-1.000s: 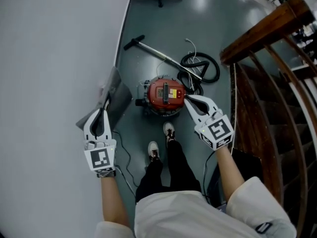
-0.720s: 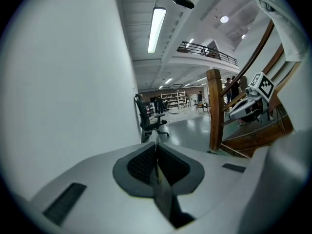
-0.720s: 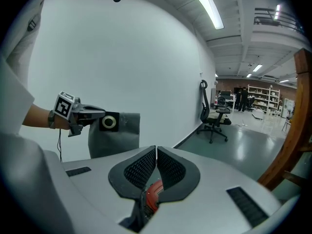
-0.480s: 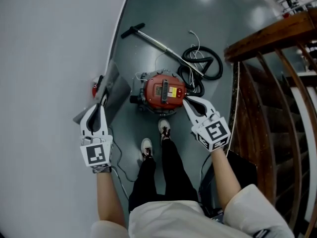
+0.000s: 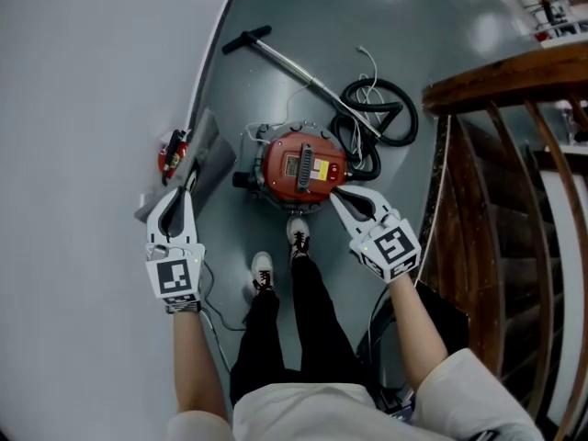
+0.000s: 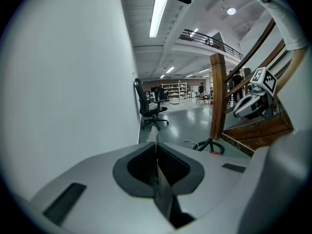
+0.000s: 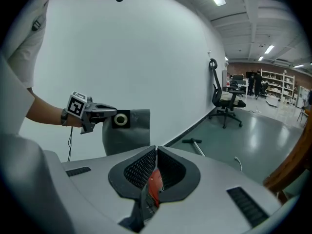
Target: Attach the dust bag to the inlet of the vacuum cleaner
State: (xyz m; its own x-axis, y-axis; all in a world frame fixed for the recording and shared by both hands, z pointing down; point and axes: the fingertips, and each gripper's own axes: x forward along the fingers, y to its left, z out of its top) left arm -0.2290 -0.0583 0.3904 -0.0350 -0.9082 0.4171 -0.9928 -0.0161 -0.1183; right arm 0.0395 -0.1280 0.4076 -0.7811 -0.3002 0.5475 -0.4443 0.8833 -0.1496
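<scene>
The red canister vacuum cleaner [image 5: 301,168] stands on the grey floor just beyond the person's shoes. A grey dust bag [image 5: 209,154] hangs by the white wall, and my left gripper [image 5: 190,180] is shut on its top edge. In the right gripper view the bag [image 7: 131,135] shows a black collar with a pale ring, beside the left gripper [image 7: 113,112]. In the left gripper view a thin grey sheet of the bag [image 6: 163,199] runs between the closed jaws. My right gripper [image 5: 333,192] is shut and empty, over the vacuum's right edge. The red body [image 7: 155,186] shows behind its jaws.
A black hose [image 5: 372,122] is coiled behind the vacuum and a metal wand [image 5: 285,61] lies on the floor. A small red object [image 5: 171,152] sits at the wall's foot. A wooden stair railing [image 5: 501,81] stands to the right. An office chair [image 6: 150,106] is farther off.
Both grippers have sunk toward the floor, the left one with the bag in it. The vacuum has shifted slightly in the head view, and the red object by the wall has come into sight.
</scene>
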